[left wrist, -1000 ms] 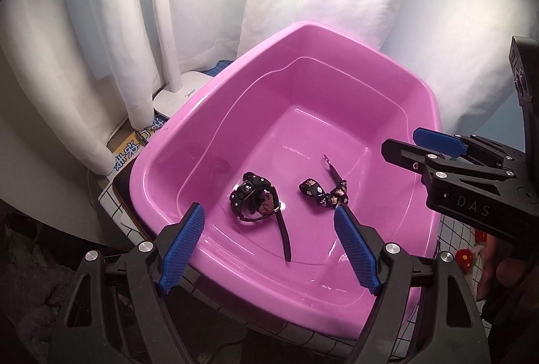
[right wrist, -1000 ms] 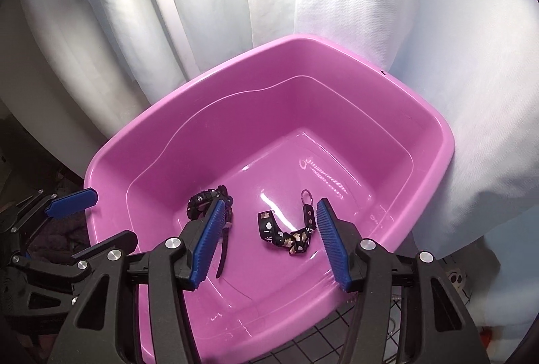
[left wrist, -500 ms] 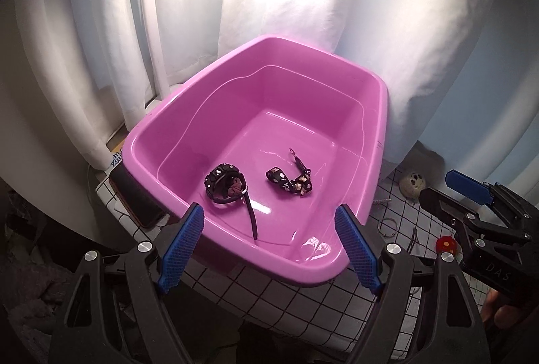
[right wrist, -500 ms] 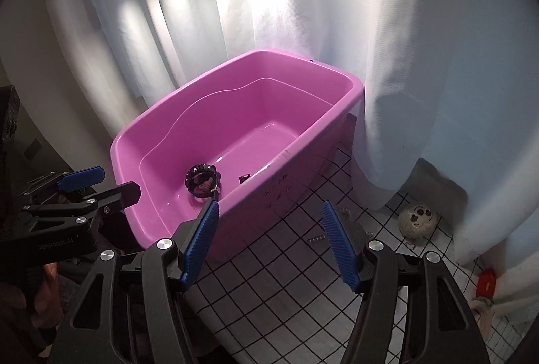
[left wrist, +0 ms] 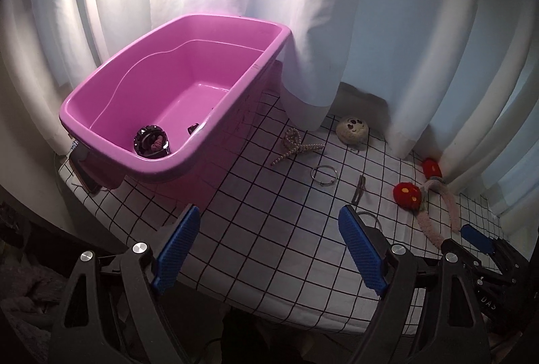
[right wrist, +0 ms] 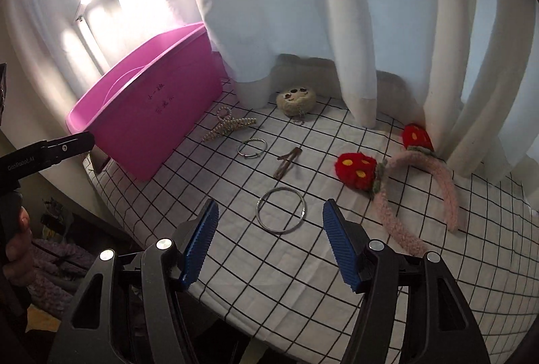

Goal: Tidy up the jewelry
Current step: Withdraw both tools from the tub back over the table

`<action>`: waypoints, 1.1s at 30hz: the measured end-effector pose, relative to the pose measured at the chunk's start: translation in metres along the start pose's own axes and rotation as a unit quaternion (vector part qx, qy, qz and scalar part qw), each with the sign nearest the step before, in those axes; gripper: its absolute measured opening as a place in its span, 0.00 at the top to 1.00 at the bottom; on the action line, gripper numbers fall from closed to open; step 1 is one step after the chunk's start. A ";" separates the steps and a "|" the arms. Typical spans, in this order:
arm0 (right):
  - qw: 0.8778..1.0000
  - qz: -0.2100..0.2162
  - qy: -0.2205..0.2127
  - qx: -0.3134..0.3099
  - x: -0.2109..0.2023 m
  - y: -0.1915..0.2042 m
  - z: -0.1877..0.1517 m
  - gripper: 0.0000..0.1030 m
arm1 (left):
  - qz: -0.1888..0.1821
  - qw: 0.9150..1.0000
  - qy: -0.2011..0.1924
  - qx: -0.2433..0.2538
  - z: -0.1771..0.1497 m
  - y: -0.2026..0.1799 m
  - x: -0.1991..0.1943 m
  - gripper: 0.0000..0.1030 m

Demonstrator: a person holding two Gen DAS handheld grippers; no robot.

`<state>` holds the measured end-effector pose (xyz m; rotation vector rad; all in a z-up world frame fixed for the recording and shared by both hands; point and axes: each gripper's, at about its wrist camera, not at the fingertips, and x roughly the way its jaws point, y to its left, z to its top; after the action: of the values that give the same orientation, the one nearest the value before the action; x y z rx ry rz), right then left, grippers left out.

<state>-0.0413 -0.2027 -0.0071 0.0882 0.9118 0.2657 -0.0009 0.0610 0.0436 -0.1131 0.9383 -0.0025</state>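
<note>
A: Swung away from the pink tub [left wrist: 101, 108] just now?

B: Yes. Moved off the inside of the tub and out over the open surface [right wrist: 337, 296]. Left gripper [left wrist: 269, 249]: fingers [left wrist: 177, 246] wide apart, holding nothing. Right gripper [right wrist: 269, 239]: about half spread, also empty, hovering at the near edge.

A: Anything in the tub already?

B: A black beaded bracelet [left wrist: 151, 141] on its floor at the near corner, with a second dark piece beside it, mostly hidden by the rim. Tub itself at the far left corner of the surface.

A: Left to sort?

B: Plenty.
- Large metal ring [right wrist: 281, 210]: close to the near edge, framed between the right fingers, untouched.
- Smaller ring [right wrist: 252, 148] and brown hair clip [right wrist: 286, 163]: further back.
- Pearl clip [right wrist: 229, 124]: just beside the tub wall.
- Plush face charm [right wrist: 296, 99]: at the far edge.
- Strawberry headband [right wrist: 421, 188]: toward the right edge.

A: Meaning?

B: Probably one drop finished and the next pick-up starting. Likeliest target: the large ring.
</note>
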 end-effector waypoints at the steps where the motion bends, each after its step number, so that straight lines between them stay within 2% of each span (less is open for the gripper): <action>1: 1.000 -0.007 0.000 0.009 -0.003 -0.012 -0.008 0.40 | -0.001 1.000 0.002 0.003 -0.007 -0.007 0.002 0.19; 6: 0.999 -0.031 0.007 0.035 -0.013 -0.053 -0.037 0.40 | -0.008 1.000 0.024 0.011 -0.036 -0.035 0.020 0.19; 11: 0.998 -0.049 0.012 0.046 -0.011 -0.066 -0.046 0.40 | -0.015 0.999 0.035 0.038 -0.053 -0.057 0.037 0.19; 16: 0.995 -0.070 0.011 0.065 0.001 -0.073 -0.044 0.40 | -0.032 0.995 0.038 0.082 -0.054 -0.071 0.058 0.19; 21: 0.993 -0.096 0.016 0.067 0.016 -0.080 -0.042 0.40 | -0.056 0.992 0.044 0.107 -0.055 -0.078 0.083 0.19; 27: 0.991 -0.101 0.018 0.090 0.035 -0.095 -0.040 0.31 | -0.064 0.989 0.066 0.115 -0.060 -0.087 0.111 0.19; 33: 0.993 -0.093 0.027 0.070 0.055 -0.110 -0.030 0.27 | -0.059 0.991 0.053 0.111 -0.062 -0.102 0.122 0.19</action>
<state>-0.0116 -0.2951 -0.0885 0.1248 0.9852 0.0316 0.0261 -0.0524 -0.0815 0.0389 1.0295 -0.2233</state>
